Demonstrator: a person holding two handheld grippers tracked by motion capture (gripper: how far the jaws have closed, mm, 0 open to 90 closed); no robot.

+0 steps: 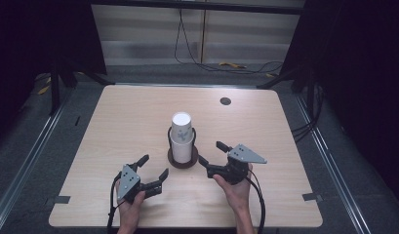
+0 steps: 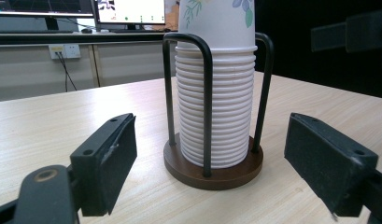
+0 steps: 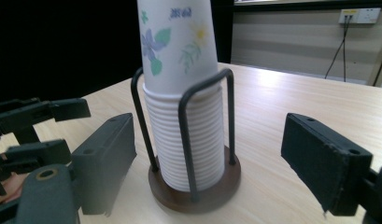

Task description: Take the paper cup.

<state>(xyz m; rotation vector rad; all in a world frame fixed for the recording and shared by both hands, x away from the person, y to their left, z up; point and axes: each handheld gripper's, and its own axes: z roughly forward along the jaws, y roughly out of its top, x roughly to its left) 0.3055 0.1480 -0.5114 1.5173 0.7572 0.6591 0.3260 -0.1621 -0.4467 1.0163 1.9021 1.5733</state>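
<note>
Wood table (image 1: 114,126): pale top; bears a cup holder (image 1: 183,161) near its middle
Cup holder: round dark-brown base with black wire uprights; touches neither gripper
Paper cups (image 1: 181,130): white stack, nested upside down inside the uprights; floral print on the top cup
Left gripper (image 1: 153,168): jaws spread wide, nothing between the pads; near the holder, on its left
Right gripper (image 1: 210,153): jaws wide apart, holding nothing; just beside the base on its right
Hands: one around each gripper body, entering from the near edge
</note>
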